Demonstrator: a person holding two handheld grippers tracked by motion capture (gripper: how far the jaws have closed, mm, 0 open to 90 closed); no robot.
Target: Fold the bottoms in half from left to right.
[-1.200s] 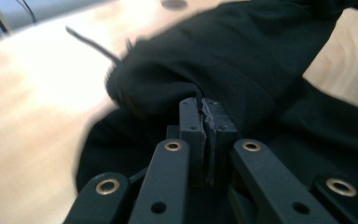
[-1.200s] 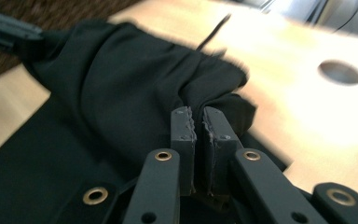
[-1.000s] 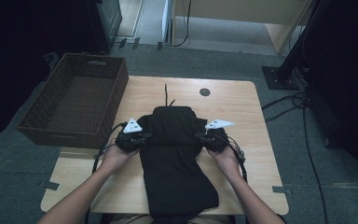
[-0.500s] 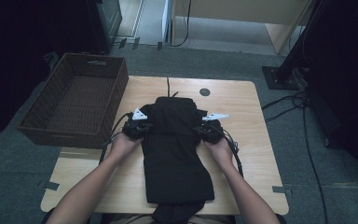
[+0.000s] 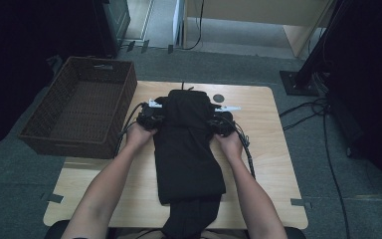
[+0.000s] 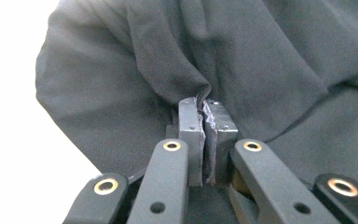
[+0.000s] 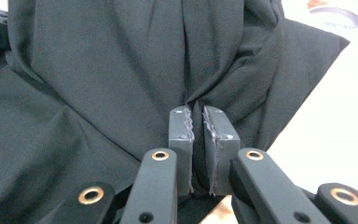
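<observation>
A black garment [image 5: 189, 144] lies lengthwise down the middle of the light wooden table [image 5: 268, 164], its far end folded into a thicker block toward twelve o'clock and its near end spilling over the table's six o'clock edge. The left gripper [image 5: 151, 118] grips the garment's edge at about ten o'clock from the table's centre, and the right gripper [image 5: 220, 124] grips the opposite edge at about two o'clock, each held by a hand whose forearm comes in from six o'clock. In the left gripper view, the left gripper's pads [image 6: 189, 135] are pressed together with a pinch of black cloth [image 6: 261, 70] bunched between them, folds radiating from the nip toward twelve o'clock. In the right gripper view, the pads [image 7: 181, 128] likewise pinch a gathered fold of the cloth [image 7: 98, 70], with bare tabletop showing at three o'clock. A dark brown wicker basket [image 5: 40, 134] stands at nine o'clock from the garment, overhanging the table's left edge, apart from the cloth. A small dark round mark [image 5: 219, 98] sits on the tabletop just beside the garment's far right corner.
</observation>
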